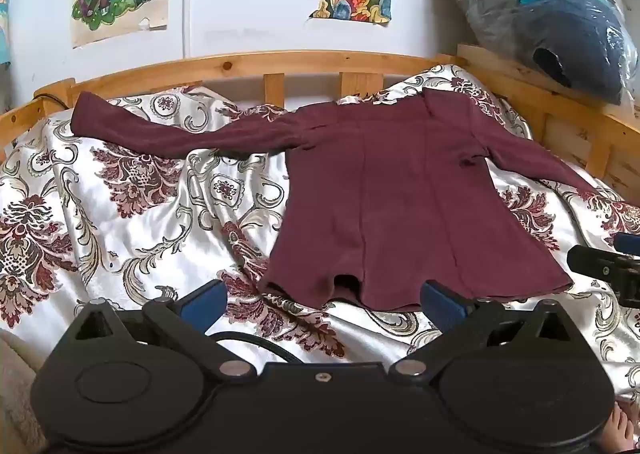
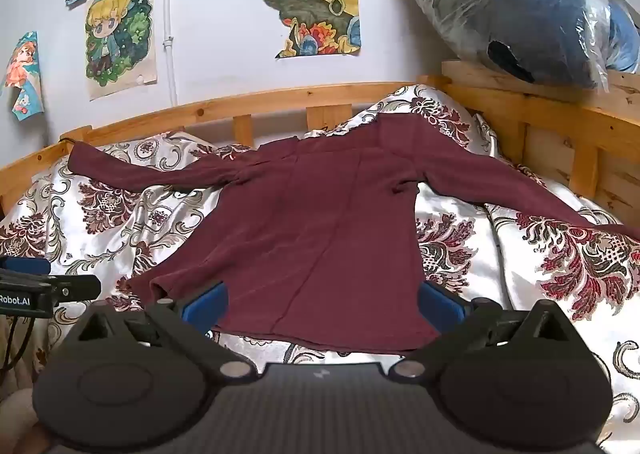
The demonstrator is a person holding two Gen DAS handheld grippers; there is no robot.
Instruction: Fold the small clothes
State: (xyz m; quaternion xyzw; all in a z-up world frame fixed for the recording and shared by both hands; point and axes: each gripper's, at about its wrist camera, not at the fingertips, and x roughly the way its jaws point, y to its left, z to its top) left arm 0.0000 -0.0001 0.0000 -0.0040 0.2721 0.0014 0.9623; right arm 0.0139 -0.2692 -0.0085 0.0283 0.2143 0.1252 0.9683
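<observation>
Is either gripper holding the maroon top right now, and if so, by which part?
Nothing is held. The left gripper and right gripper are both open, just short of the hem of the maroon long-sleeved top, which lies spread flat on the floral bedspread.

A maroon top (image 2: 320,222) lies spread flat on the floral quilt (image 2: 560,254), sleeves stretched left and right. The right gripper (image 2: 322,304) hovers wide open over its near hem. Drawings (image 2: 312,0) hang on the far wall.
</observation>
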